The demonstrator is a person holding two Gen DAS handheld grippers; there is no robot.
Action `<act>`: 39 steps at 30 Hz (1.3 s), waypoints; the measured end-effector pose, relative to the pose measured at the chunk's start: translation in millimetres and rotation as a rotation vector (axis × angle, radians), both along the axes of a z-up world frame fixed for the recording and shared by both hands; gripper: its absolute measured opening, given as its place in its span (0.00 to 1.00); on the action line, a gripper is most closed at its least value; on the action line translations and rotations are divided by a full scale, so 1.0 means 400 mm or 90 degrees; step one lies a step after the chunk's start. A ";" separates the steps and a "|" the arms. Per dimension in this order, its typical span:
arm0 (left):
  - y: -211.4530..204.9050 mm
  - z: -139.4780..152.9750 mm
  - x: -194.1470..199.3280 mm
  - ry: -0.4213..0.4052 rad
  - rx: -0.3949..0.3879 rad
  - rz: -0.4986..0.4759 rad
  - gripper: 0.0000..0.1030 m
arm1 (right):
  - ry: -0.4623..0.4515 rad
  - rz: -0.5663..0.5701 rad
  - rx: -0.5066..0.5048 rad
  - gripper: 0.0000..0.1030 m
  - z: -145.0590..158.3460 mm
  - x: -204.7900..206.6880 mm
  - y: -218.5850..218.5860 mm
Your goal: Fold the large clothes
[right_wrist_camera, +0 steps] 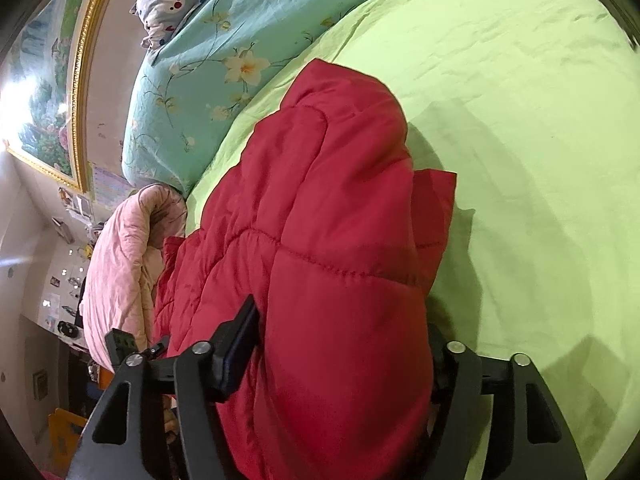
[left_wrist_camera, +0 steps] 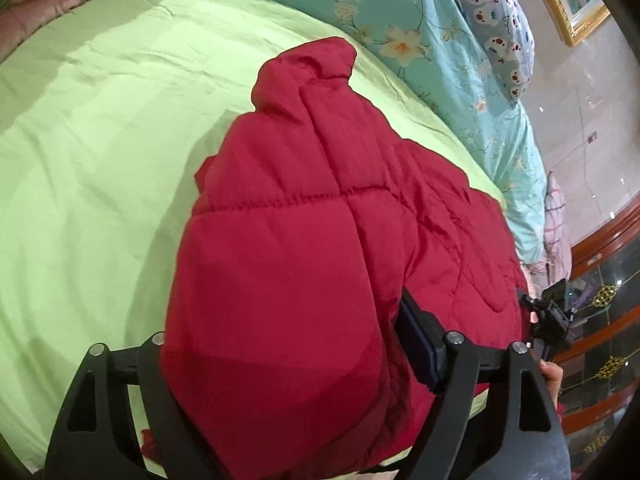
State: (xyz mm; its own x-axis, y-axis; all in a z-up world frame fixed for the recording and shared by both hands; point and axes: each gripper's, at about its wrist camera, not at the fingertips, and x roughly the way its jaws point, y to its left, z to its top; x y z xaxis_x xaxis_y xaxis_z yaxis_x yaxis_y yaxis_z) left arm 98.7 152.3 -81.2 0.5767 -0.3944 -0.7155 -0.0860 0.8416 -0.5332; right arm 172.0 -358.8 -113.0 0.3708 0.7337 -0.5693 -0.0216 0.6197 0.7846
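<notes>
A red quilted padded jacket [left_wrist_camera: 304, 240] lies bunched on the light green bed sheet [left_wrist_camera: 100, 140]. My left gripper [left_wrist_camera: 288, 344] is shut on a thick fold of it; the jacket bulges between the fingers and hides the left one, while the right finger [left_wrist_camera: 420, 344] shows. In the right wrist view the same jacket [right_wrist_camera: 340, 220] fills the middle. My right gripper [right_wrist_camera: 344, 352] is shut on another thick fold of it, with its left finger [right_wrist_camera: 236, 344] showing. The right gripper's body also shows in the left wrist view [left_wrist_camera: 552, 316], close beside the jacket.
A teal floral quilt [left_wrist_camera: 440, 40] and a patterned pillow [left_wrist_camera: 500, 32] lie along the bed's far edge. A pink quilt [right_wrist_camera: 124, 272] is heaped at the bed's end. A gold-framed picture [right_wrist_camera: 48, 92] hangs on the wall. A dark wooden cabinet [left_wrist_camera: 600, 320] stands beside the bed.
</notes>
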 end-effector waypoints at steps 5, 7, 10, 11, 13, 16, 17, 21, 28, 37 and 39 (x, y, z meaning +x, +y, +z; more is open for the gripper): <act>0.022 0.010 -0.021 0.005 0.006 0.004 0.79 | -0.004 -0.012 -0.019 0.73 0.019 -0.017 -0.009; 0.029 0.011 -0.025 0.011 0.005 0.004 0.80 | -0.005 -0.016 -0.020 0.73 0.024 -0.021 -0.013; 0.043 0.032 -0.045 0.010 0.029 0.005 0.80 | -0.011 -0.023 -0.029 0.74 0.037 -0.028 -0.023; 0.051 0.046 -0.058 0.003 0.052 0.015 0.80 | -0.013 -0.027 -0.032 0.74 0.043 -0.030 -0.027; 0.076 0.071 -0.082 -0.010 0.087 0.043 0.80 | -0.019 -0.037 -0.035 0.74 0.053 -0.034 -0.036; 0.104 0.104 -0.113 -0.047 0.073 0.057 0.80 | -0.038 -0.051 -0.055 0.74 0.082 -0.044 -0.044; 0.103 0.118 -0.123 -0.061 0.066 0.056 0.80 | -0.050 -0.053 -0.070 0.74 0.098 -0.048 -0.039; 0.048 0.142 -0.130 -0.092 0.077 0.033 0.80 | -0.120 -0.057 -0.157 0.74 0.180 -0.075 0.002; -0.104 0.158 -0.106 -0.121 0.106 -0.052 0.80 | -0.211 -0.075 -0.321 0.74 0.262 -0.119 0.093; -0.185 0.146 -0.094 -0.135 0.097 -0.107 0.80 | -0.307 0.038 -0.292 0.73 0.338 -0.132 0.253; -0.194 0.134 -0.085 -0.132 0.090 -0.108 0.80 | -0.308 0.099 -0.261 0.70 0.322 -0.119 0.316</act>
State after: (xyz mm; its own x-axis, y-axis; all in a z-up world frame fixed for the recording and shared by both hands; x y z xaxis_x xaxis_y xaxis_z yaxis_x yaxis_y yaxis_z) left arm 64.6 74.6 -27.4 0.6512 -0.4022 -0.6436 0.1608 0.9019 -0.4008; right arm 124.4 -232.5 15.9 0.5630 0.5578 -0.6098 -0.4266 0.8281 0.3637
